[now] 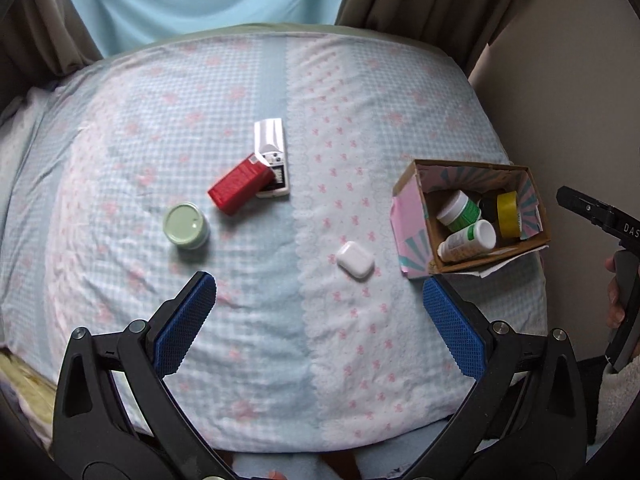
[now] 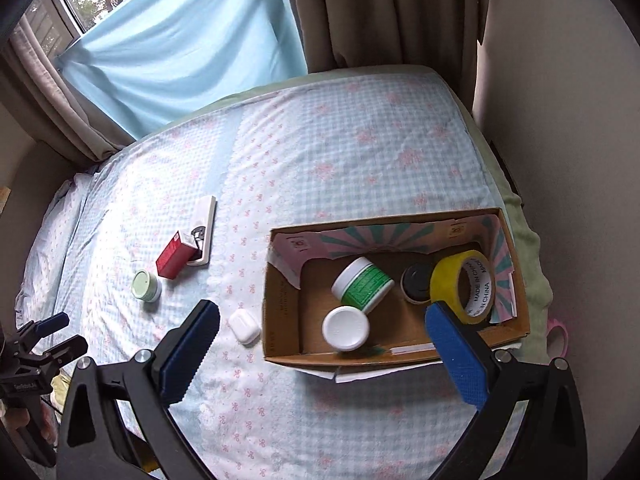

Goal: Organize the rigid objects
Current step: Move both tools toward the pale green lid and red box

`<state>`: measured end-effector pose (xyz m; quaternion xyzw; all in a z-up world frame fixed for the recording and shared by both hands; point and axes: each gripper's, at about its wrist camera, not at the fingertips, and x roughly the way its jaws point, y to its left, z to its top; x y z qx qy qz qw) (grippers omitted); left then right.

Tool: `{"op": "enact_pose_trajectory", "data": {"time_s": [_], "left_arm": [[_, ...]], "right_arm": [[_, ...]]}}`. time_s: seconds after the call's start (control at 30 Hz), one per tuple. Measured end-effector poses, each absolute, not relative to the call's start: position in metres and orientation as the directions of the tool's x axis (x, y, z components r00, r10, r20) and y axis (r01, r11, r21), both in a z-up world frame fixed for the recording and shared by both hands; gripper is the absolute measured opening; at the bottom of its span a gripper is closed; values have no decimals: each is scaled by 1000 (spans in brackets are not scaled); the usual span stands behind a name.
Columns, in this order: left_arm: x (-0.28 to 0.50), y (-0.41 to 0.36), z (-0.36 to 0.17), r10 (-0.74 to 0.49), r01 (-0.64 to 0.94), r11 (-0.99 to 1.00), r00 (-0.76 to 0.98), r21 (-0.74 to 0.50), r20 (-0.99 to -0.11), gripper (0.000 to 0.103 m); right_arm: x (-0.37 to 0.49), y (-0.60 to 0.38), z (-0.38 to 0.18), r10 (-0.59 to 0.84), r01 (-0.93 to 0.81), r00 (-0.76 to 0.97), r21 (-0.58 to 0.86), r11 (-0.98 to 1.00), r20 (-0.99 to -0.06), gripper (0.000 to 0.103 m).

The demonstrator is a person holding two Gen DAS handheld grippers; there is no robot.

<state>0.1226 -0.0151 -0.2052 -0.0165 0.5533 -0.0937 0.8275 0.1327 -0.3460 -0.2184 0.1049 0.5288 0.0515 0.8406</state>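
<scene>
- Cardboard box (image 2: pixel 280 304) sits at the bed's (image 1: pixel 248 312) right edge, holding a green-label jar (image 2: pixel 362 283), white-capped bottle (image 2: pixel 346 328), yellow tape roll (image 2: pixel 448 284) and a dark lid (image 2: pixel 416 282)
- earbud case (image 1: pixel 355 259) just left of it; red box (image 1: pixel 240 189) leaning on a white remote (image 1: pixel 272 136), green jar (image 1: pixel 186 225) nearby
- left tongs (image 1: pixel 320 320) and right tongs (image 2: pixel 320 356) both spread wide, gripping nothing

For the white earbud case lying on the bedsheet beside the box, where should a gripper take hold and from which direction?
Take the white earbud case across its narrower width, on the two long flat sides, coming straight down from above. It lies flat on the soft bedsheet with rounded ends that would likely slip. The open left hand-held gripper is nearest; the cardboard box stands apart.
</scene>
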Motion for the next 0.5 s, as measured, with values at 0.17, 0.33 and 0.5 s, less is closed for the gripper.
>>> {"op": "enact_pose_trajectory", "data": {"time_s": [0.17,0.33,0.5], "left_arm": [[123,43,-196,-183,169,978,394,-124,-901,103],[127,99,-201,-172,192,976,404,-100,-898,103],[139,143,-217,-174,243,967,405,-78,-898,103]], "right_arm": [[122,-289,-197,191,69,460,249,966,-867,103],[128,-227,-195,203,132,446,289,948,-872,103],[145,-169,-202,208,222,433,327,918,-877,103]]}}
